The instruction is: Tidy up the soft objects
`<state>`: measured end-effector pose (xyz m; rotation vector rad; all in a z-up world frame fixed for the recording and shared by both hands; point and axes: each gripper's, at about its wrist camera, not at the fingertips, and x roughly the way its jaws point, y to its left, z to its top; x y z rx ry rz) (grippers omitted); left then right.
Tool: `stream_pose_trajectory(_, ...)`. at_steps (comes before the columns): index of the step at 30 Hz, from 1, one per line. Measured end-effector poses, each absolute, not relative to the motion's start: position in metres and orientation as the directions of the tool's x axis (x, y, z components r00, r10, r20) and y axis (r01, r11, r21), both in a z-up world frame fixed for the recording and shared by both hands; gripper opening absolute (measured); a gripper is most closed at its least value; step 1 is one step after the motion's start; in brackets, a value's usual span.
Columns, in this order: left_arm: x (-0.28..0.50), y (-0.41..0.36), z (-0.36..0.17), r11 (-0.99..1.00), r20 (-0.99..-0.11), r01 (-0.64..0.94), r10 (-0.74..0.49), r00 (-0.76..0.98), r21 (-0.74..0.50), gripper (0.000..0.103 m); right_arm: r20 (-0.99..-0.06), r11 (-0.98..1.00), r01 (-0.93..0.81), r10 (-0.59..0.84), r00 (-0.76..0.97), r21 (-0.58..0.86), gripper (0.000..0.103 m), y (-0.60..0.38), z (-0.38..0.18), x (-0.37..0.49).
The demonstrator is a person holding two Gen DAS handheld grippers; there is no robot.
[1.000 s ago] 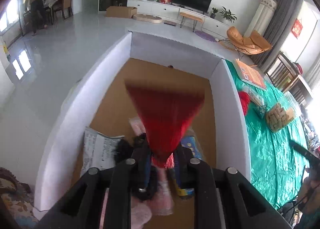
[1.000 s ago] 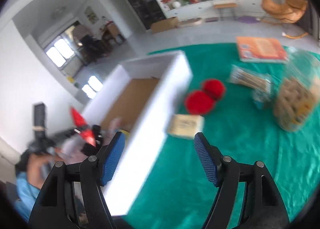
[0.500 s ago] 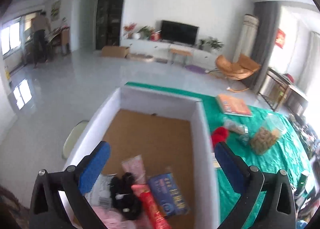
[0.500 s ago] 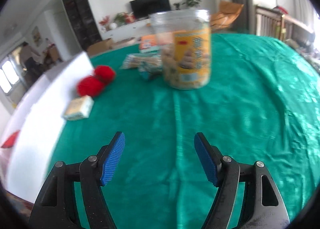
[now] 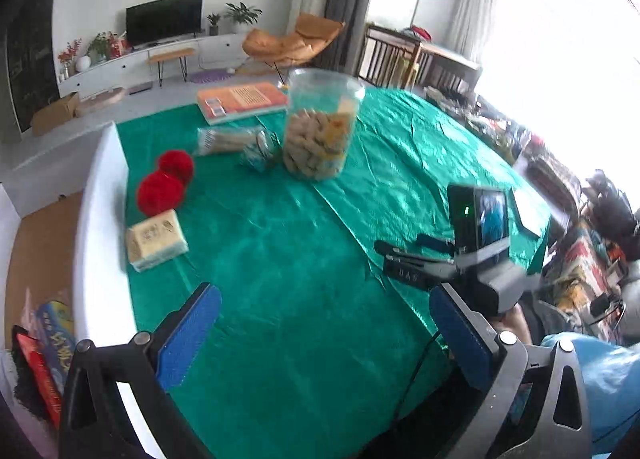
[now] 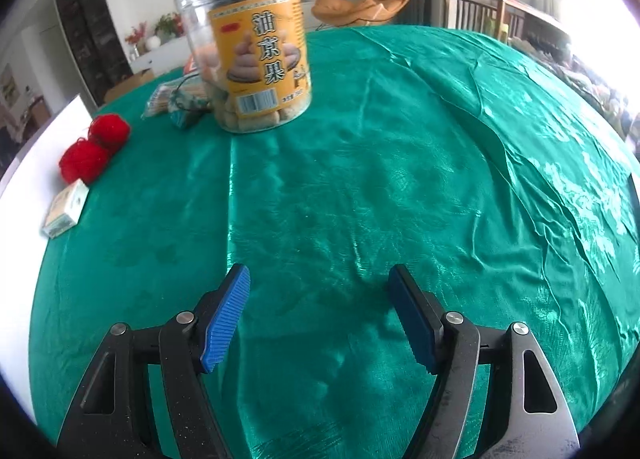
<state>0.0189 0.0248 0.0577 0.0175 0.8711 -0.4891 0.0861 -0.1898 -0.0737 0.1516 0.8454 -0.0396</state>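
A second before, the left gripper point(image 5: 316, 329) had been pinched on a red item over the white box point(image 5: 102, 243); that item had since gone from its jaws, which now stood wide apart and empty above the green tablecloth point(image 5: 300, 259), with the box off to the left. The red packet point(image 5: 38, 371) lay inside the box at the near left corner, beside a blue packet point(image 5: 56, 333). The right gripper point(image 6: 320, 313), earlier aimed at the box edge, now hung low over bare cloth, its jaws parted with nothing between them.

The two red yarn balls point(image 5: 164, 183) lay on the cloth, touching each other, just beside the box wall, far and to the left of both grippers. Their pair ran from near-left to far-right. A cream tissue pack point(image 5: 156, 241) lay just near of them, its long axis roughly across the scene, well apart from the left gripper. Farther off stood an upright clear snack jar point(image 6: 248, 55), with an orange book point(image 5: 242, 101) beyond it.
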Motion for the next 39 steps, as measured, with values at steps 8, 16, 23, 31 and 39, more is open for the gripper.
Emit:
stream_pose_trajectory(8, 0.044, -0.016, -0.034, 0.921, -0.806, 0.384, -0.271, 0.527, -0.058, 0.103, -0.748, 0.994, 0.086, -0.004, 0.664, 0.071, 0.081, -0.178, -0.076, 0.087)
stream_pose_trajectory(16, 0.067, -0.02, -0.07, 0.928, -0.81, 0.371, -0.232, 0.538, -0.019, 0.103, -0.758, 0.997, 0.081, -0.041, 0.651, 0.016, 0.082, -0.17, -0.078, 0.088)
stream_pose_trajectory(23, 0.068, -0.019, -0.072, 0.927, -0.806, 0.373, -0.24, 0.542, -0.025, 0.103, -0.762, 0.997, 0.076, -0.042, 0.647, 0.009, 0.085, -0.168, -0.078, 0.087)
stream_pose_trajectory(31, 0.066, -0.018, -0.071, 0.929, -0.803, 0.369, -0.239, 0.546, -0.026, 0.103, -0.762, 0.997, 0.075, -0.043, 0.646, 0.007, 0.085, -0.167, -0.078, 0.088)
stream_pose_trajectory(39, 0.065, -0.018, -0.071, 0.931, -0.801, 0.364, -0.236, 0.55, -0.024, 0.103, -0.762, 0.997, 0.075, -0.043, 0.646, 0.007, 0.085, -0.167, -0.077, 0.087)
